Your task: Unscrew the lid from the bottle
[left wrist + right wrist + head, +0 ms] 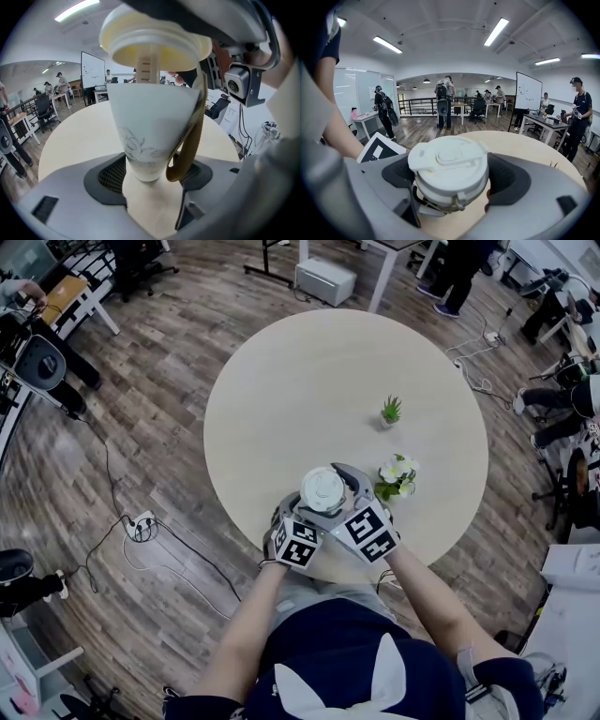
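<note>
A white bottle [150,122] with a faint flower drawing and a brown strap [190,140] stands at the near edge of the round table [309,381]. My left gripper [150,176] is shut on the bottle's narrow lower body, and the lid's rim shows from below at the top of that view. My right gripper [450,180] is shut on the white lid [449,166], with a dark pad pressed against each side. From the head view the lid [323,490] faces up, the left gripper [292,519] is below-left of it, and the right gripper [349,491] reaches in from the right.
A small green potted plant [391,411] stands further out on the table. A bunch of white flowers [397,474] sits just right of the right gripper. People, desks and a whiteboard [528,91] surround the table. Cables [141,526] lie on the wooden floor.
</note>
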Motion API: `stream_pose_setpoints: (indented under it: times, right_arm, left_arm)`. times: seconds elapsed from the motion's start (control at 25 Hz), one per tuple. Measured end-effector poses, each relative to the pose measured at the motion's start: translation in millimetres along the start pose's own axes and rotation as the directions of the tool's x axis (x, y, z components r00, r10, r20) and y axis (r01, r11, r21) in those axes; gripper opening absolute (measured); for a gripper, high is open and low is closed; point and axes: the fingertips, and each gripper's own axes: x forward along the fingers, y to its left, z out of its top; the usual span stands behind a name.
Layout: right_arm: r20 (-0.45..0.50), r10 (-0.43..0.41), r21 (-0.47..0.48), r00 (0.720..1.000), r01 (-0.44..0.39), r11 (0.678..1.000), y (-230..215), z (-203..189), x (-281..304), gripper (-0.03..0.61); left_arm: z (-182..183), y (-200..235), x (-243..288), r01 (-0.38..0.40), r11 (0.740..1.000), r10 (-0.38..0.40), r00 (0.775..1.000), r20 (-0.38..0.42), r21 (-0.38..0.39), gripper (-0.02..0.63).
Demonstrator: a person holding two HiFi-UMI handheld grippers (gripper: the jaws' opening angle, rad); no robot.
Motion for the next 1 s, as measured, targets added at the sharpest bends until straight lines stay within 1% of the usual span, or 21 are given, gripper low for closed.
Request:
stream_pose_setpoints:
  times: [0.32, 0.72, 1.0]
  right_arm:
    - [0.011, -0.004, 0.003, 1.000, 0.004, 1.000, 0, 10, -5, 0.459]
    - [0.033, -0.015, 0.039, 0.999, 0.014, 0.999, -6, 18, -8, 0.459]
    - [0.074, -0.016, 0.067, 0.997, 0.012, 0.998, -10, 27, -15, 0.459]
  left_arm:
    - [1, 1, -2, 0.002, 1.000, -0.002, 1.000, -0.008, 0.004, 0.324]
    - [-2, 3, -2, 0.000, 1.000, 0.000, 1.000, -0.003, 0.006, 0.324]
    - [-3, 2, 0, -0.002, 1.000, 0.002, 1.000, -0.008, 0.007, 0.324]
